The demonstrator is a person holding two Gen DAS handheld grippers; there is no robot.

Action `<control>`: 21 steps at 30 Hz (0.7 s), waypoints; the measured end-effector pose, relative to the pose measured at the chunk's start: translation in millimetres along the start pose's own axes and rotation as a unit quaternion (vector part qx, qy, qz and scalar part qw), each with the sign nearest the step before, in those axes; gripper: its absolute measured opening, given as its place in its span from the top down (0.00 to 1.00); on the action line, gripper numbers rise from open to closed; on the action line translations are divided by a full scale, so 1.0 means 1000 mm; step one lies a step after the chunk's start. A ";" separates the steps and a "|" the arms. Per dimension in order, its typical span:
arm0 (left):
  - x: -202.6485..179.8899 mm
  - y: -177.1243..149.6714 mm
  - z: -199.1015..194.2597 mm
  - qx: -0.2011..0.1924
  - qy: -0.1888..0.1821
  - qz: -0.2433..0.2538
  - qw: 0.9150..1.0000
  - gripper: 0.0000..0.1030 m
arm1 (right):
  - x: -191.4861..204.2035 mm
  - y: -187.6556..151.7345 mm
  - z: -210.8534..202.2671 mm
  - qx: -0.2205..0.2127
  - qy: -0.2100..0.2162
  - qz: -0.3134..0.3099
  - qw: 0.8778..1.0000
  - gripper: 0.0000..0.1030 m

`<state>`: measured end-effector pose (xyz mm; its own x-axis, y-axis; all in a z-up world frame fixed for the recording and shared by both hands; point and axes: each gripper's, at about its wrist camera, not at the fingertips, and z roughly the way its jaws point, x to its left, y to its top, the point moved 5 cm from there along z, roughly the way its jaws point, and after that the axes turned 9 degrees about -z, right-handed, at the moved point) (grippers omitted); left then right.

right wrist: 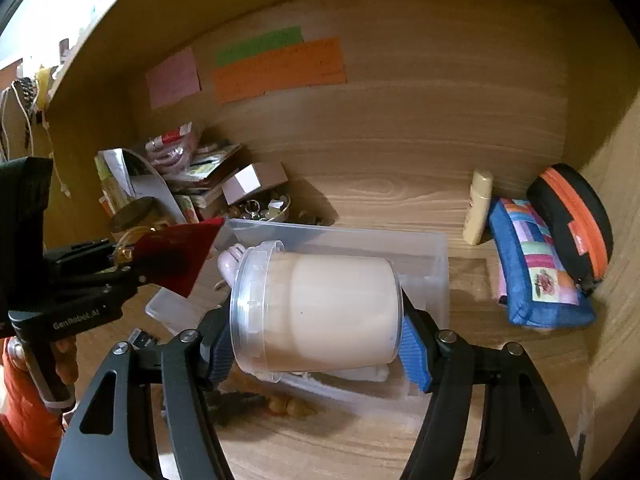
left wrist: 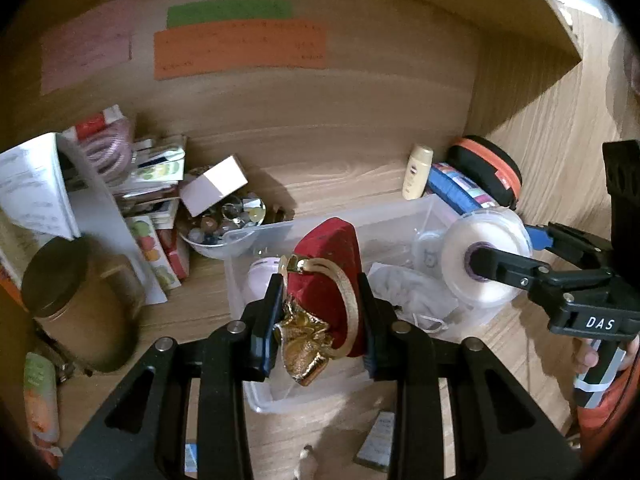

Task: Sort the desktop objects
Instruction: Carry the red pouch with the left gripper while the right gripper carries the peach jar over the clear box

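Red velvet pouch with a gold ornament and tan cord (left wrist: 332, 280) sits pinched between the nearly closed jaws of the left gripper (left wrist: 320, 320), hanging over the clear plastic storage bin (left wrist: 256, 236). At three o'clock, the right gripper (right wrist: 316, 340), jaws half-spread, clamps a clear round tub of white contents (right wrist: 320, 308) above the same bin. Risk: the dangling cord may snag a finger on release, or the smooth tub slip and roll out.

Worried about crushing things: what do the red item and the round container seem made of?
Red item: apparently soft, matte velvety fabric with a shiny gold, foil-like ornament. Round container: clear, glossy, rigid-looking plastic; pale contents show through.
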<state>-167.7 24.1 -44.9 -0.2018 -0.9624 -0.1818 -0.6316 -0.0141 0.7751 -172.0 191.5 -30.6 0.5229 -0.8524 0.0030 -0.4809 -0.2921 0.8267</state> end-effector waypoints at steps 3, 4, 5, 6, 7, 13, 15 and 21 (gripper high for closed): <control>-0.002 0.003 0.012 0.008 -0.003 0.002 1.000 0.68 | -0.002 0.002 0.008 0.007 0.000 -0.003 1.000 0.38; -0.002 0.004 0.016 0.010 -0.005 0.002 1.000 0.68 | -0.003 0.003 0.012 0.011 -0.001 -0.004 1.000 0.38; -0.003 0.005 0.020 0.012 -0.005 0.002 1.000 0.68 | -0.004 0.003 0.016 0.014 -0.001 -0.006 1.000 0.38; -0.003 0.006 0.025 0.015 -0.006 0.002 1.000 0.68 | -0.005 0.004 0.020 0.018 -0.003 -0.007 1.000 0.38; -0.003 0.007 0.029 0.018 -0.007 0.001 1.000 0.68 | -0.006 0.005 0.024 0.023 -0.005 -0.008 1.000 0.38; 0.000 0.006 0.054 0.044 -0.005 -0.004 0.999 0.68 | -0.007 0.008 0.045 0.044 -0.015 -0.022 0.999 0.38; 0.000 0.006 0.059 0.050 -0.001 -0.003 0.999 0.68 | -0.007 0.009 0.051 0.048 -0.022 -0.026 0.998 0.38; -0.002 0.006 0.075 0.065 0.015 0.010 0.998 0.68 | -0.008 0.007 0.062 0.054 -0.033 -0.023 0.998 0.38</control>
<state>-227.3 45.8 -84.7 -0.1945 -0.9697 -0.1478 -0.7192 0.0385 0.6937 -223.7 169.6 -60.0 0.5001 -0.8629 -0.0729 -0.5321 -0.3726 0.7603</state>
